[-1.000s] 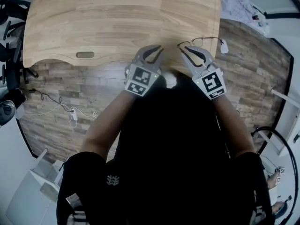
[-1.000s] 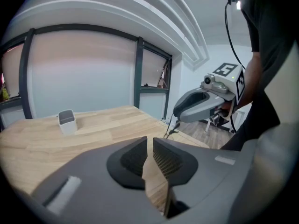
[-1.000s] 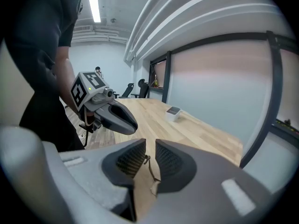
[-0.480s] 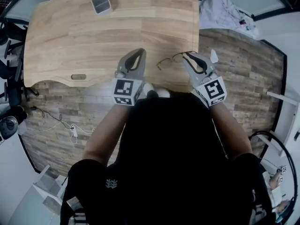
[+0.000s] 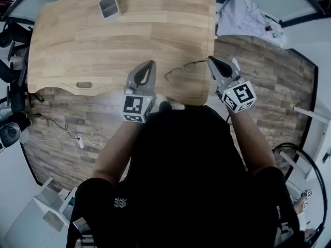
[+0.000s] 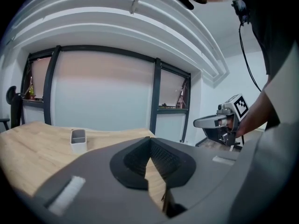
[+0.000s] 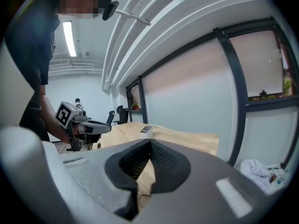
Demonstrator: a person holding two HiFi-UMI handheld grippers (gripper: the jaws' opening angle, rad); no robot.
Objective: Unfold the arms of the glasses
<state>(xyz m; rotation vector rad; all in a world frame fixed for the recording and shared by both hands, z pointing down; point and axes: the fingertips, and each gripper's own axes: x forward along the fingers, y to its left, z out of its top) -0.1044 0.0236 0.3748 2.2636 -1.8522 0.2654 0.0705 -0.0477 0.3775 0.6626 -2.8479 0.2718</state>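
Left gripper: clenched, nothing between the pads, at 9 o'clock of the glasses. Glasses lie on the table by its near right corner, between both grippers. Right gripper, at their 3 o'clock: jaws just closed together, empty in its own view. Tip sits by the temple end; contact unclear.

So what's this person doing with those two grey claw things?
A person holds a gripper in each hand above a wooden table. A pair of glasses lies near the table's edge between them. Neither holds it: the left gripper is shut and empty, and the right gripper has just closed its jaws on nothing. How far the arms are unfolded is too small to tell.
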